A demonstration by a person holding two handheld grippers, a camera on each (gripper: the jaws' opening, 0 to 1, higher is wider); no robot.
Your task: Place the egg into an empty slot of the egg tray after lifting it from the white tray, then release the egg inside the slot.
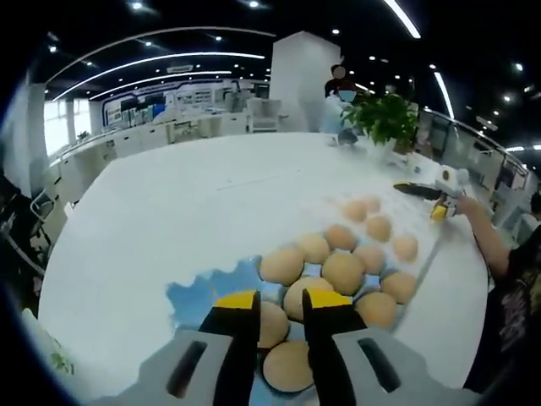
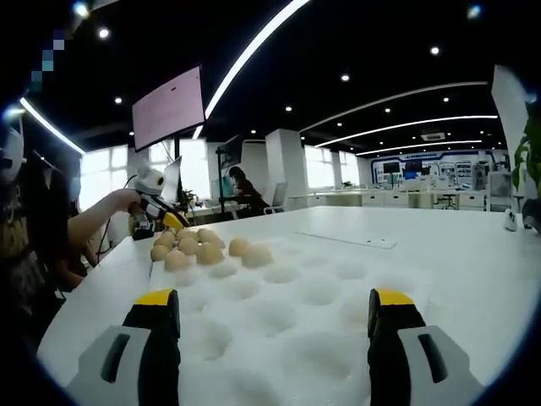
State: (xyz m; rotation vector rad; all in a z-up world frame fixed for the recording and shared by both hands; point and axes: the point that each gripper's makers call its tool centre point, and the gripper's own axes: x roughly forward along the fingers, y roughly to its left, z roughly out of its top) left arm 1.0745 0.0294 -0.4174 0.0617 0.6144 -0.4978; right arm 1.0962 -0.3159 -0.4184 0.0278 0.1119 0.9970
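The left tool (image 1: 281,306), yellow-tipped, is hovering with jaws nearly together over tan eggs (image 1: 342,272) sitting in the blue-edged egg tray (image 1: 188,298). The right tool (image 2: 272,309) is gaping wide above the white dimpled foam tray (image 2: 321,292) on the white counter (image 2: 473,245), eggs clustering at its far-left corner. No legible writing.

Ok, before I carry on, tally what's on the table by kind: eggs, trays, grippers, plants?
Eggs: 14 that I can make out
Trays: 2, blue egg tray and white tray
Grippers: 2, left gripper and right gripper
Potted plant: 1
Total: 19
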